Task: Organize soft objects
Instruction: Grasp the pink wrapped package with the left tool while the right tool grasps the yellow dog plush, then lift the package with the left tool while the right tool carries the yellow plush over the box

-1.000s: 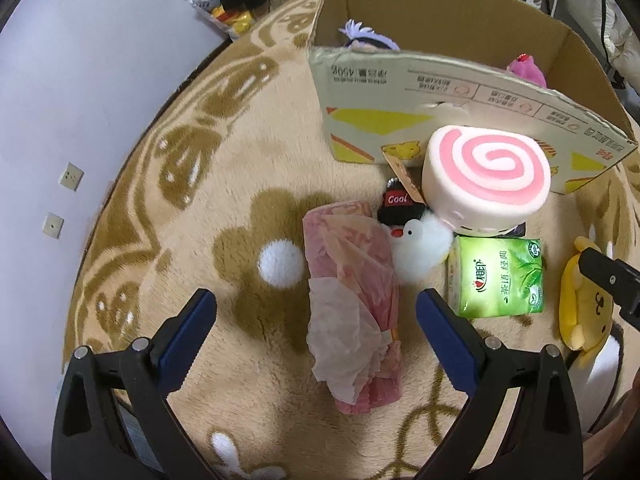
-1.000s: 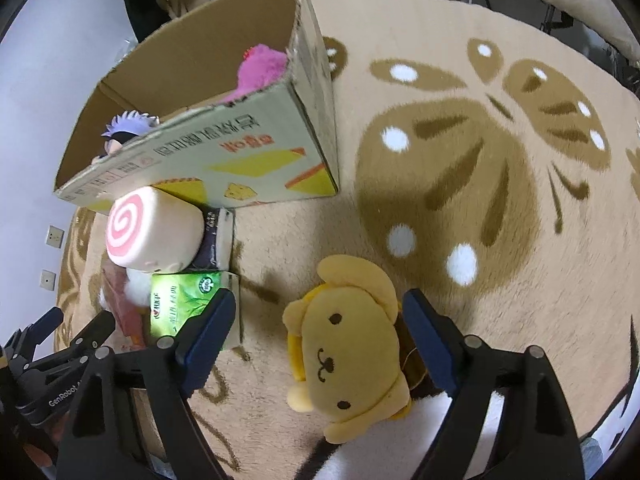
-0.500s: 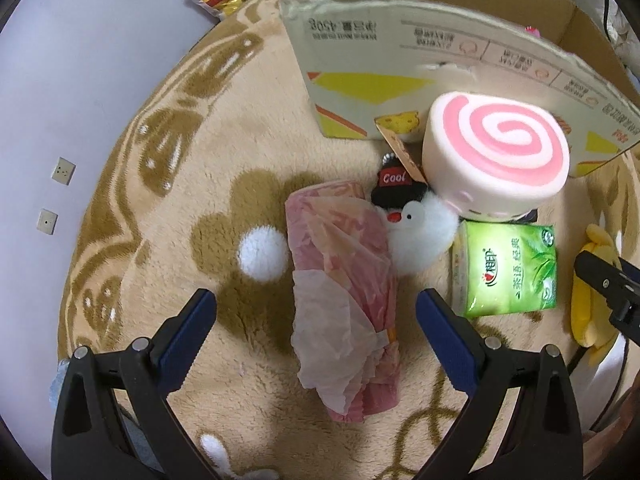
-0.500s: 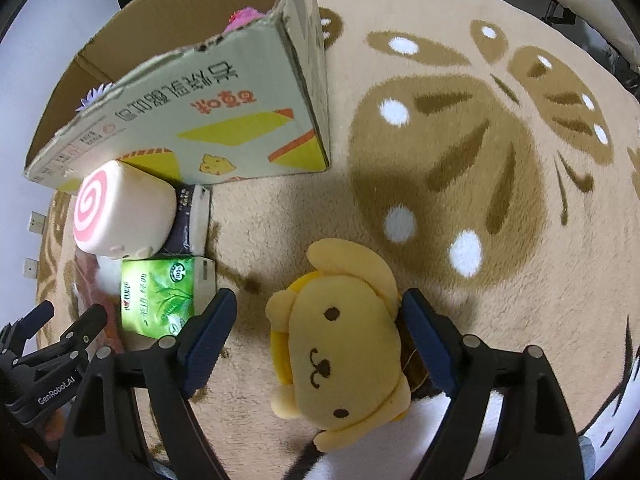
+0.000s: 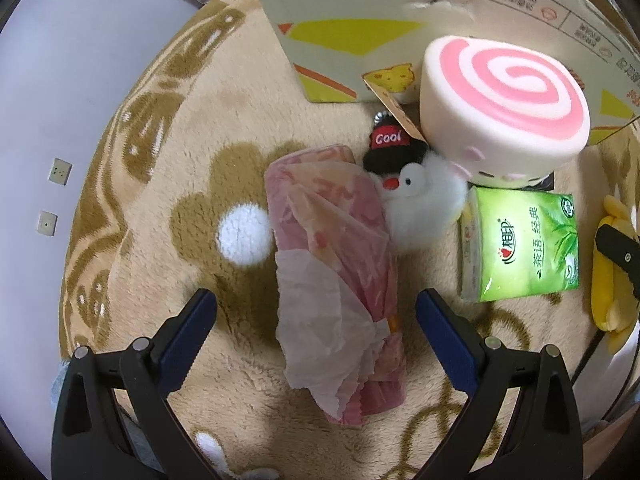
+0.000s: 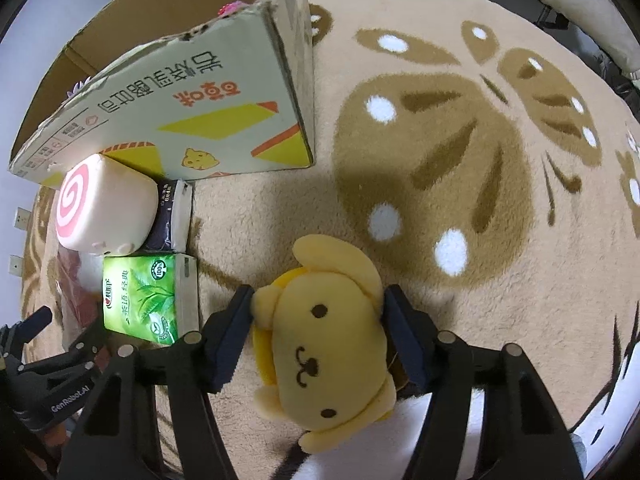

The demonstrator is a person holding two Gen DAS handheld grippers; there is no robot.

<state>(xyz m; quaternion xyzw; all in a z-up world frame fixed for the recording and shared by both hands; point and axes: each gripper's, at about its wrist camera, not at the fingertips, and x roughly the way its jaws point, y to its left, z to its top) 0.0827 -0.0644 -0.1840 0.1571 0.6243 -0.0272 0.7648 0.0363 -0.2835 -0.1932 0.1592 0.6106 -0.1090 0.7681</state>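
Two grippers: both pointing down at a tan patterned rug [image 6: 460,184], soft items strewn next to a cardboard box [image 6: 192,120].
R gripper [image 6: 318,326]: jaws have just been closing; blue pads now against both sides of the yellow dog plush [image 6: 328,356], pinching its head. Plush lies face-up on rug.
L gripper [image 5: 316,338]: jaws spread wide, nothing gripped. Straddles lower end of pink tissue pack [image 5: 340,280]; pads apart from it on both sides.
Pink tissue pack: lies lengthwise on rug, white tissue spilling from its top.
White bird plush [image 5: 420,208]: touching pink pack's upper right side; black "Cool" cap on it.
Swirl cushion [image 5: 504,104]: pink-white roll, rests vs. box front, partly atop a dark pack [image 6: 168,216].
Green tissue pack [image 5: 520,248]: just below swirl cushion, betw. bird plush & dog plush.
Box: open-topped, behind all items; bits of pink & purple toys peek over rim, can't tell what they are.
Wall: two sockets [image 5: 60,170] low on the left.
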